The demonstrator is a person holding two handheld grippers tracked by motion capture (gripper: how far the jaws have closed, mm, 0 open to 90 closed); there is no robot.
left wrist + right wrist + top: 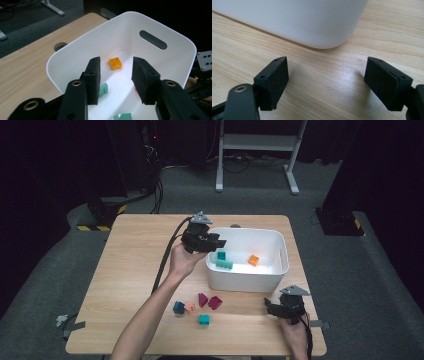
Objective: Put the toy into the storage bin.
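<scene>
From the high view, the left gripper (pixel 212 241) hangs over the white plastic bin (pixel 280 242); loose small studded plastic bricks (pixel 200 305) lie on the wooden table (pixel 135 265) — light, rigid, best pinched on flat sides. Left gripper view: fingers (pixel 93 80) apart, empty, an orange brick (pixel 115 63) beyond them. Right gripper view: fingers (pixel 273 80) wide apart — nothing between.

Dark room, grey carpet floor (pixel 350 270), white-legged stand (pixel 257 142) behind wooden table (pixel 140 245).

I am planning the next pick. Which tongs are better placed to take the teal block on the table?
Probably the right tongs: open, low over the table, on the teal block's level. The left tongs hang open over the white bin, farther away.
</scene>
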